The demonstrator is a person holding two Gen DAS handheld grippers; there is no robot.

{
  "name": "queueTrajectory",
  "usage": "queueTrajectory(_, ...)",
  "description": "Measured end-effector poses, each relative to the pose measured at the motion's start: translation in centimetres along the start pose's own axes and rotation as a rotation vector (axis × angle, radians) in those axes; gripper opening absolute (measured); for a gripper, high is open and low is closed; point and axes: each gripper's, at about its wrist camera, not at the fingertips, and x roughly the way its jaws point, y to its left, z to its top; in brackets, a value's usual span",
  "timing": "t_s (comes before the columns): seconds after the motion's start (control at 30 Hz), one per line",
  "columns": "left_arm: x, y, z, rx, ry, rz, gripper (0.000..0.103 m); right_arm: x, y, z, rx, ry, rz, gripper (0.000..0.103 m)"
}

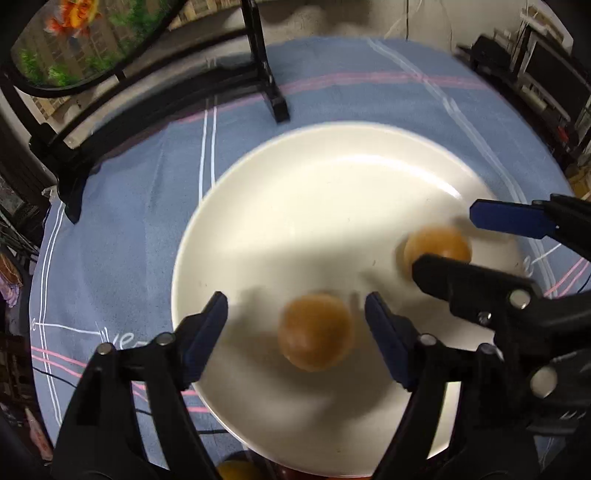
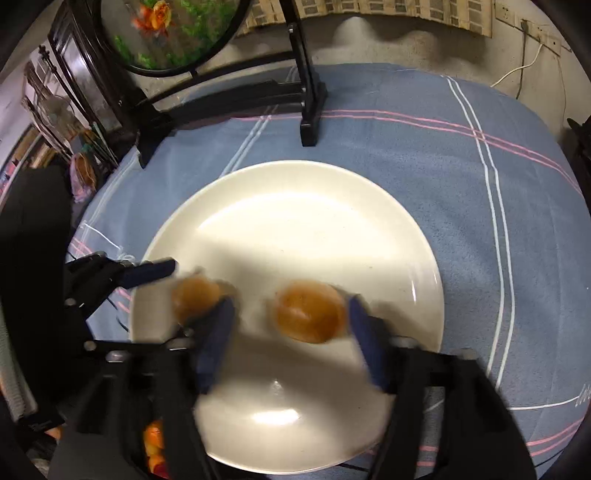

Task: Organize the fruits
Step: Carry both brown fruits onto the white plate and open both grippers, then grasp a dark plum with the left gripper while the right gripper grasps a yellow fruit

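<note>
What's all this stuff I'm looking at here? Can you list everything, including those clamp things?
Plate: one, cream white, in the middle of the table.
Round fruits: two, orange-brown, blurred, lying apart on the plate, one between the left gripper's fingers, the other between the right gripper's fingers.
Tablecloth: one, blue with pink and white stripes, under the plate.
Round picture on a black stand: one, with orange flowers and greenery, at the far side of the table.
More fruit: orange-red bits at the near edge, count unclear.
Left gripper: black with blue pads, open around its fruit, not touching.
Right gripper: same build, open, blurred.
</note>
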Motion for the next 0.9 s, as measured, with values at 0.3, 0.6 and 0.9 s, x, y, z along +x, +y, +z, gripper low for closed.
queueTrajectory(0.3,-4.1,-0.5,-0.4,0.012,-0.076,0.015,0.079,-6.0,-1.0,-1.8,0.035,-0.084,0.007,0.068)
queueTrajectory(0.6,-8.7,-1.3,-2.6,0.022,-0.129,0.009,0.079,-11.0,-0.6,-8.4,0.020,-0.084,-0.040,0.068)
queueTrajectory(0.9,-13.5,1.3,-8.2,-0.017,-0.191,0.013,0.086,-13.8,1.2,-15.4,-0.032,-0.102,-0.100,0.068)
